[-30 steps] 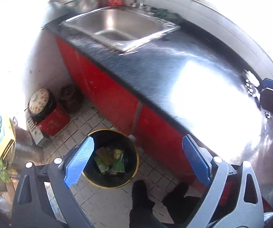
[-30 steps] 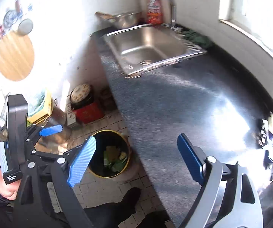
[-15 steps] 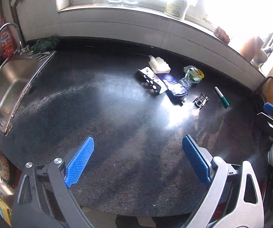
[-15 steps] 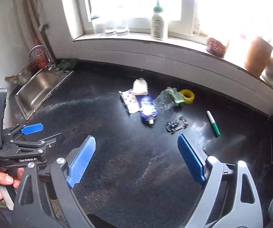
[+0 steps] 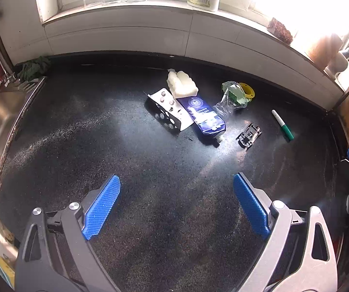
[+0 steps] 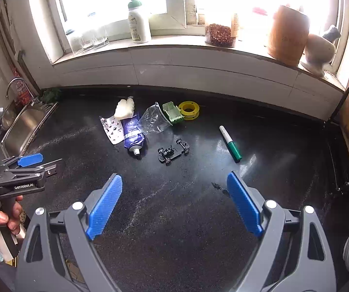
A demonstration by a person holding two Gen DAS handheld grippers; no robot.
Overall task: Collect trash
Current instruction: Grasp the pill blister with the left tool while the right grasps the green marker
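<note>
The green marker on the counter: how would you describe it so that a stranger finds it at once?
On the black countertop below the window sill, a cluster of litter lies near the back wall. The green marker lies alone to the right of it, past the small black toy car chassis. It is the only slim stick there, white at the far end and green at the near end.

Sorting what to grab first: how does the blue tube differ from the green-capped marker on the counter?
The blue tube is wide, flattened and crumpled; the marker is thin, straight and rigid.

The tube lies in the cluster, touching the blister pack and partly under the white foam piece; the marker lies alone, apart to the right.

The tube's nozzle has no cap; the marker's green cap is on.

Both lie flat on the black counter, ungripped.
</note>
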